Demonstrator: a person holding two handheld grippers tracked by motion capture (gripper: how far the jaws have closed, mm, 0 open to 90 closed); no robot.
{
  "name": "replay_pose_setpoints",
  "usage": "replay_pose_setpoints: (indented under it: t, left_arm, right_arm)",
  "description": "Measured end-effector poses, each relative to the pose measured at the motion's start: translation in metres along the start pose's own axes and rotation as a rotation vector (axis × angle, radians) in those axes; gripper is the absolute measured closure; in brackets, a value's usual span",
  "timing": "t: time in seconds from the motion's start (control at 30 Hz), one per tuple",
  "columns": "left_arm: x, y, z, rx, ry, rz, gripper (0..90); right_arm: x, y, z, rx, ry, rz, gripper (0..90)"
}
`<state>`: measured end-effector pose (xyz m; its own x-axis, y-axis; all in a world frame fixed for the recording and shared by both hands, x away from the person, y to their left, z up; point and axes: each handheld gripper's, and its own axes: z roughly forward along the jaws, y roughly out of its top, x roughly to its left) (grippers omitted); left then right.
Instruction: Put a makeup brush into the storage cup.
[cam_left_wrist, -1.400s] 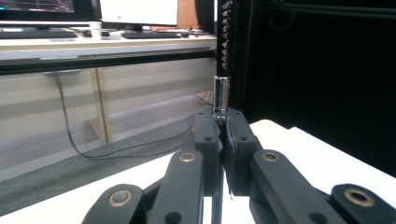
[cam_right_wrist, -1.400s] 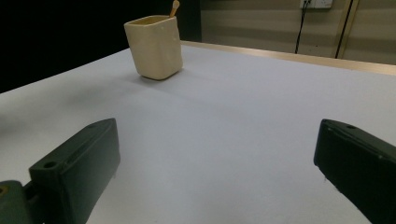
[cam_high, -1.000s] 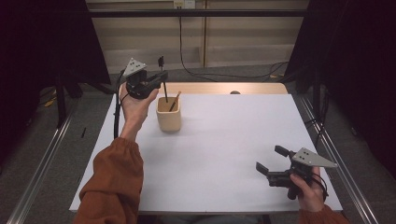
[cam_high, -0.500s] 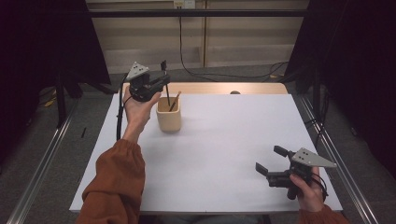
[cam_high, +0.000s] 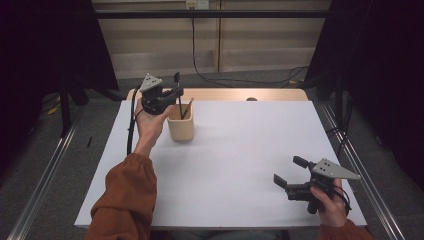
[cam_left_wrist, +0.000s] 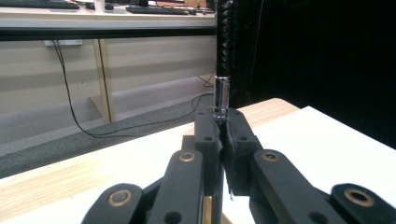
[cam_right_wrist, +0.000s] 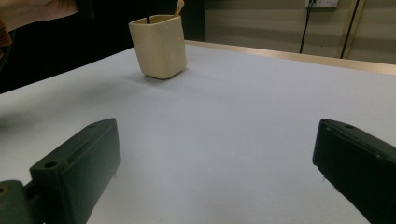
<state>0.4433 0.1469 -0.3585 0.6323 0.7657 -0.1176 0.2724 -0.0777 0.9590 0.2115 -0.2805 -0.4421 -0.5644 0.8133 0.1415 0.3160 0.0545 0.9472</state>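
A white surface (cam_high: 240, 165) with a wooden far edge is standing on grey carpet, dark curtains hanging at both sides and cables trailing along the beige back wall. At ten o'clock on it, the left gripper (cam_high: 175, 93) is clamping a thin black pen (cam_high: 178, 102) upright over the cream cup (cam_high: 180, 128). At five o'clock, the right gripper (cam_high: 289, 171) is resting wide open, holding nothing.

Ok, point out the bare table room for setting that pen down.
Free: the white sheet between the cup and the right gripper, and its far right. Crowded: around the cup, where the left gripper holds the pen.
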Motion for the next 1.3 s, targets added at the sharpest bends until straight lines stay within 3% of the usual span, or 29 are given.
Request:
replay_pose_setpoints:
  t: [0.77,1.3]
  left_arm:
    - [0.006,-0.03,0.002,0.035,0.011,-0.04,85.5]
    - [0.009,-0.046,0.01,0.05,0.022,-0.024,84.1]
  right_arm:
    - [0.0,0.0,0.001,0.005,0.004,0.001,0.6]
    - [0.0,0.0,0.0,0.003,0.004,0.0,0.8]
